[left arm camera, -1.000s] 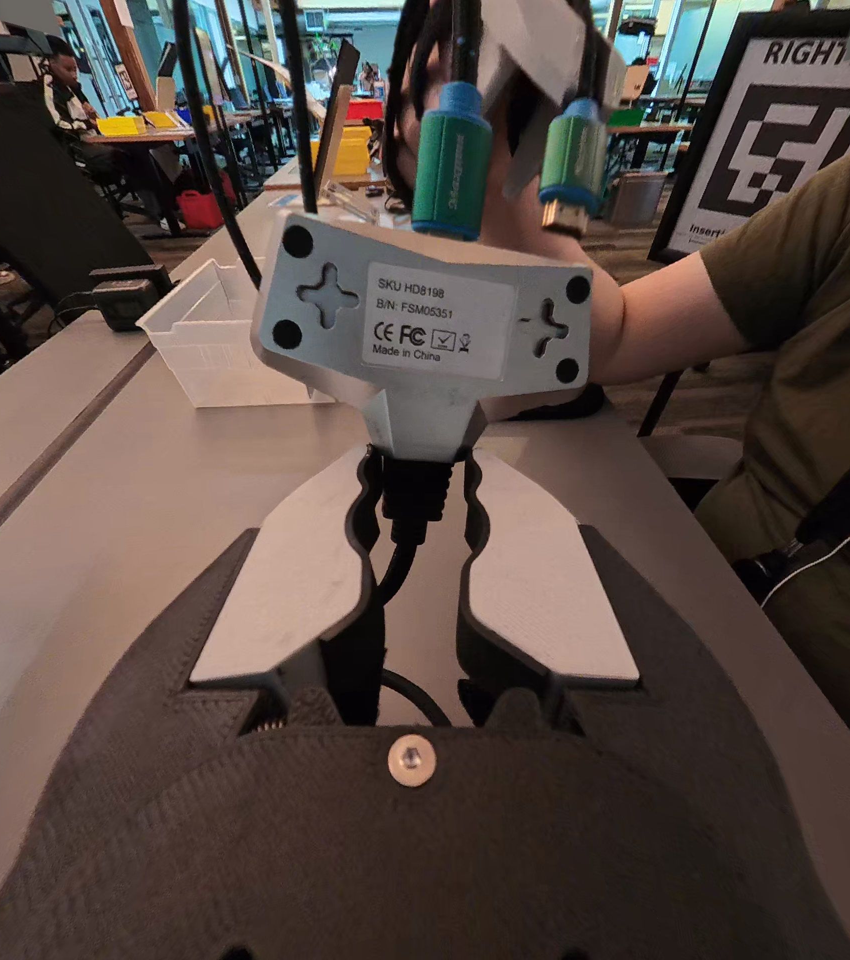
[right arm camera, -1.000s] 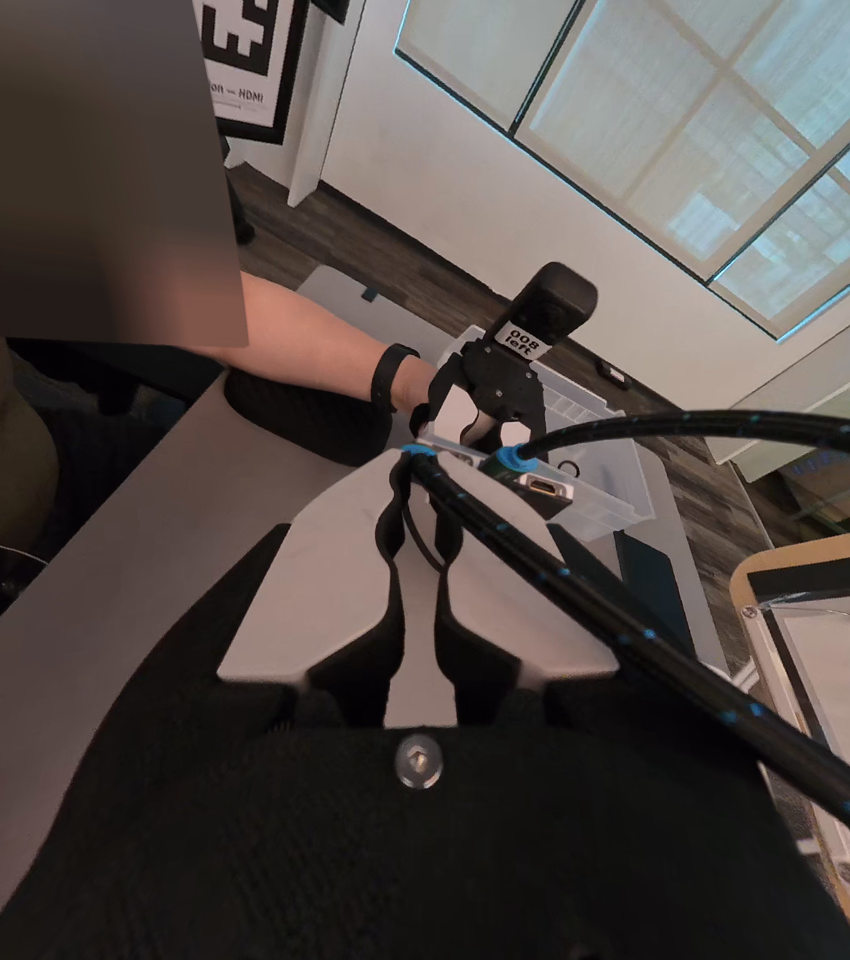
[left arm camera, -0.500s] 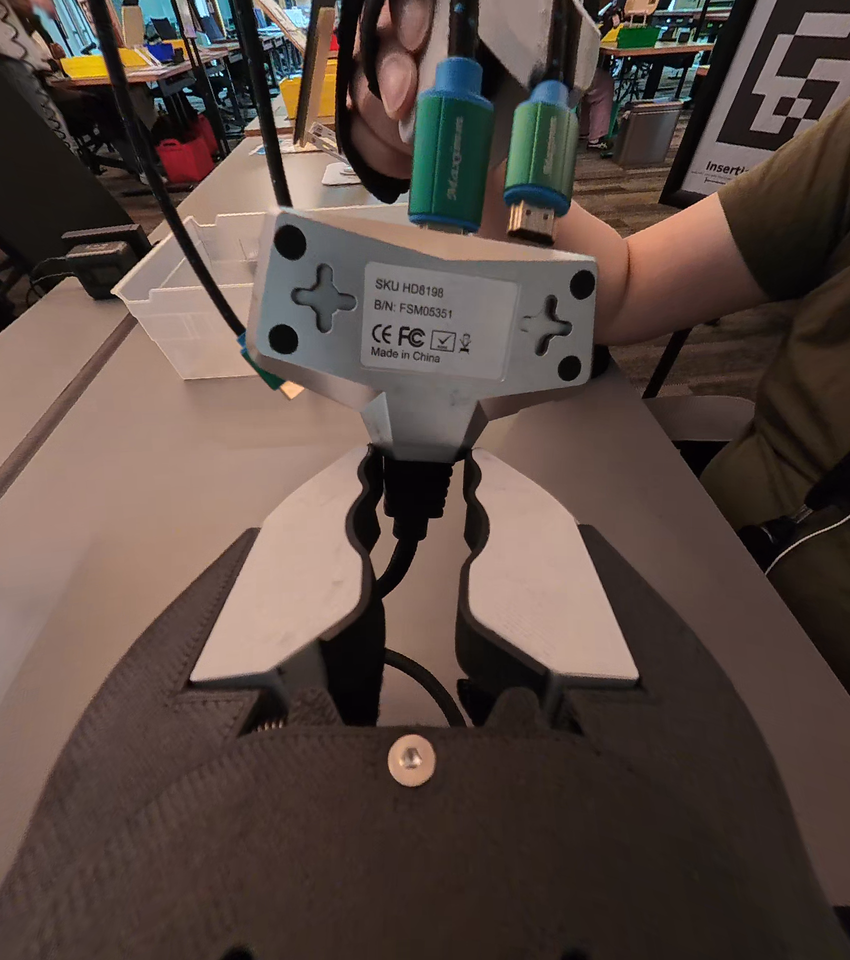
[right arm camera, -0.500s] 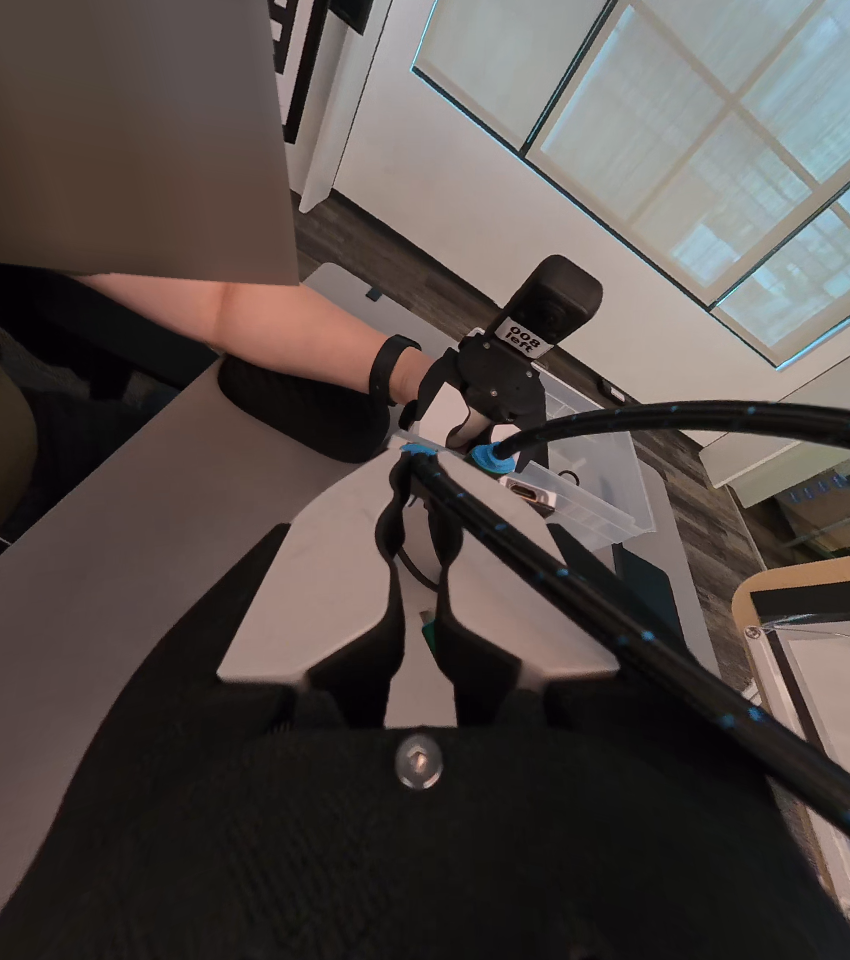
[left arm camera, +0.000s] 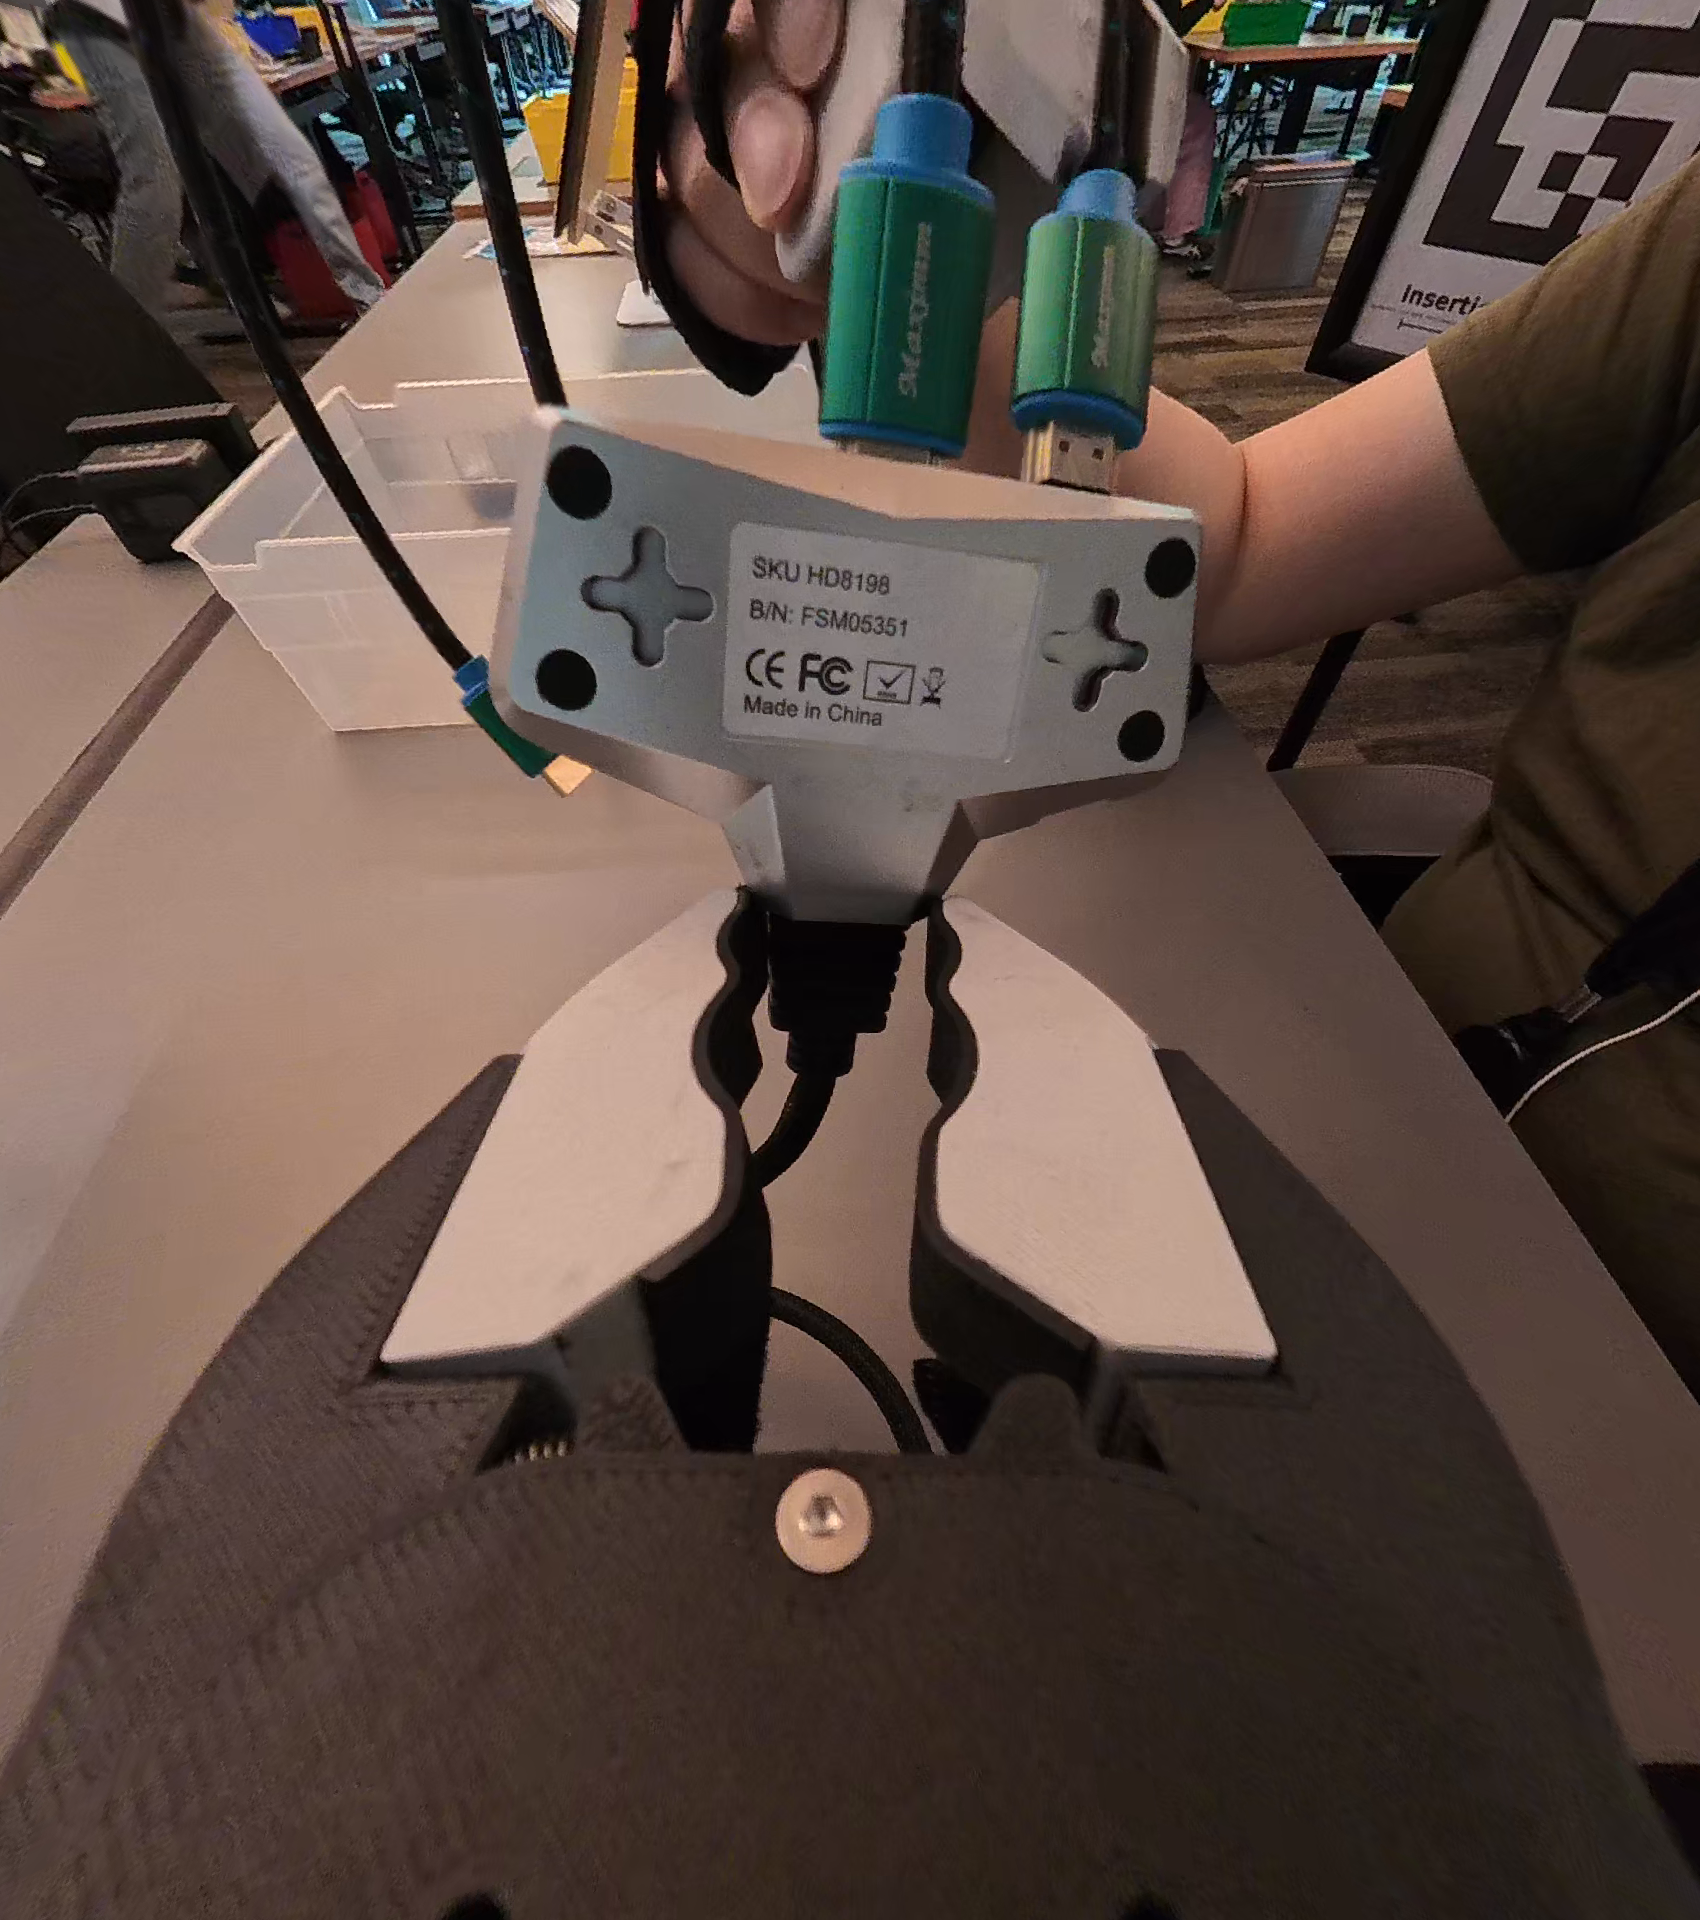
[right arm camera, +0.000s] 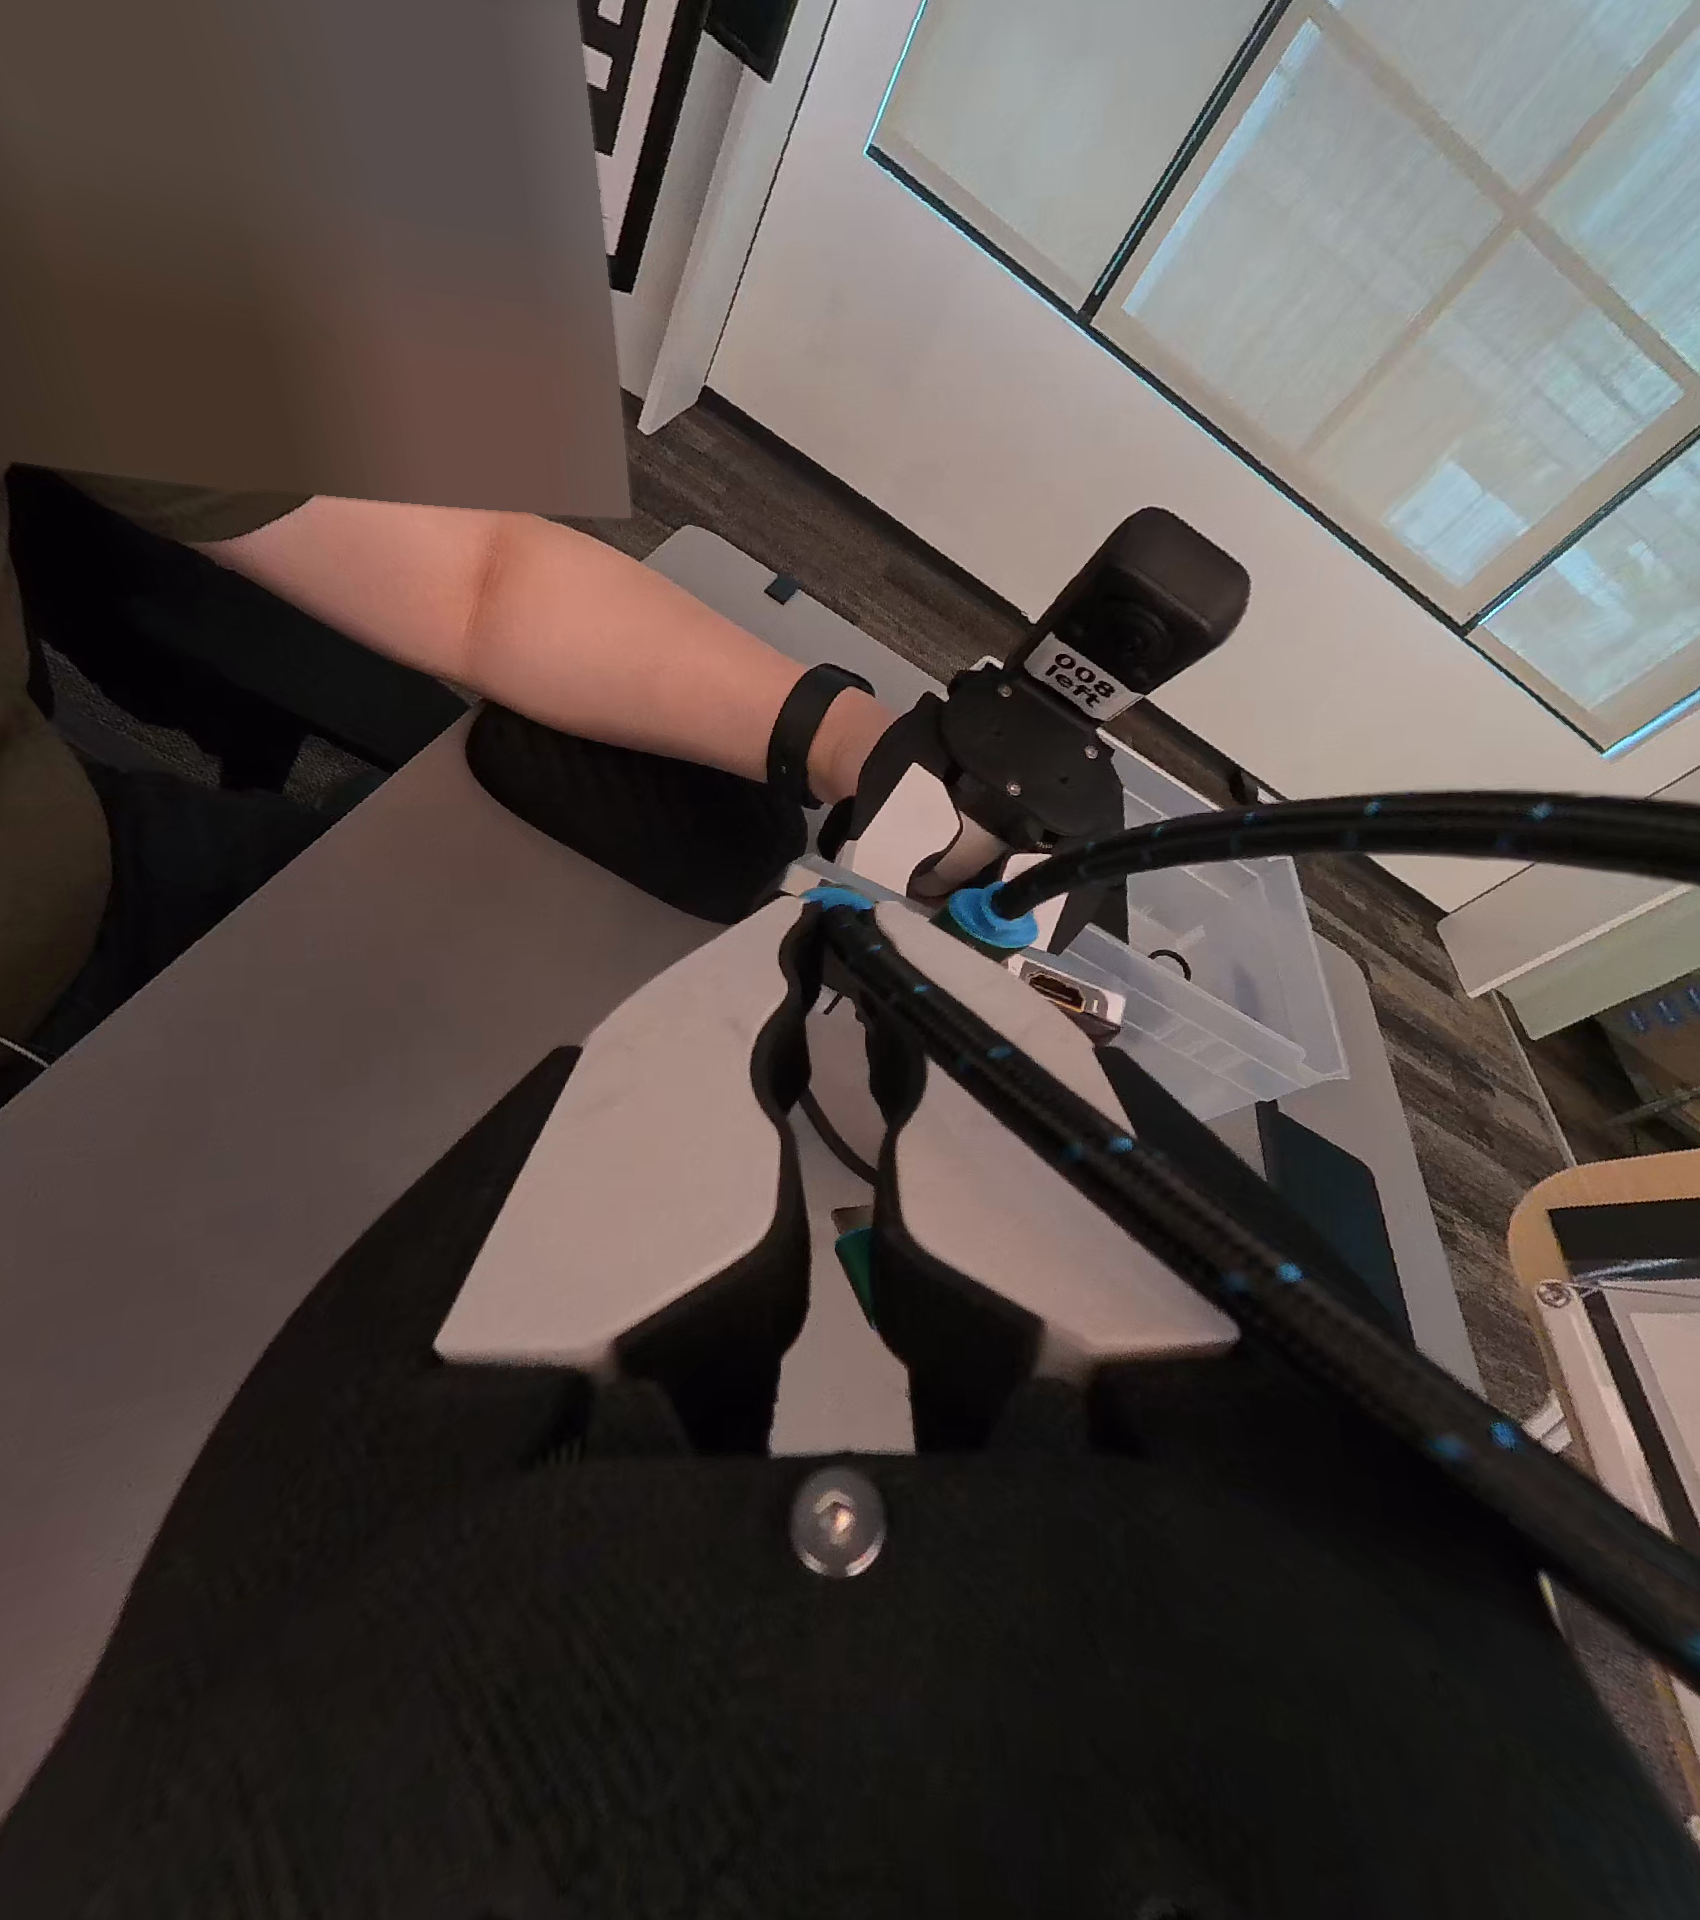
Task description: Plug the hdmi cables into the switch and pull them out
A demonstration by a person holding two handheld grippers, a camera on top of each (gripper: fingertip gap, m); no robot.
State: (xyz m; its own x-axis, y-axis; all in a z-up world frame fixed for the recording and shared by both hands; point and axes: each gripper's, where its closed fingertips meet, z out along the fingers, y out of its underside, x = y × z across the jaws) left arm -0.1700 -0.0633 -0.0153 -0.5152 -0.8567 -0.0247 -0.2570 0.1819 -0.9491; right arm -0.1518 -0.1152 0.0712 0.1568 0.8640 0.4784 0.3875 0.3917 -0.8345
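Switch (left arm camera: 851, 634) sits directly ahead of the left claw (left arm camera: 830, 935), held clear of the table (left arm camera: 202, 987) with its labelled underside facing the camera. The left claw's fingers (left arm camera: 607, 1122) are clamped on the black strain relief at the switch's narrow end, so the body projects forward past the fingertips.

Two green plugs with blue collars stand above the switch's far edge. The left plug (left arm camera: 903, 281) meets that edge, its metal tip hidden behind it. The right plug (left arm camera: 1085, 312) is just beside it, its metal tip exposed and not seated. A third plug (left arm camera: 519, 727) hangs at the switch's left corner.

In the right wrist view, the right claw (right arm camera: 841, 925) is closed on a black braided cable (right arm camera: 1137, 1153) just behind a blue collar. The second plug (right arm camera: 986, 920) lies just right of its fingertips. A clear bin (left arm camera: 347, 582) stands on the table beyond.
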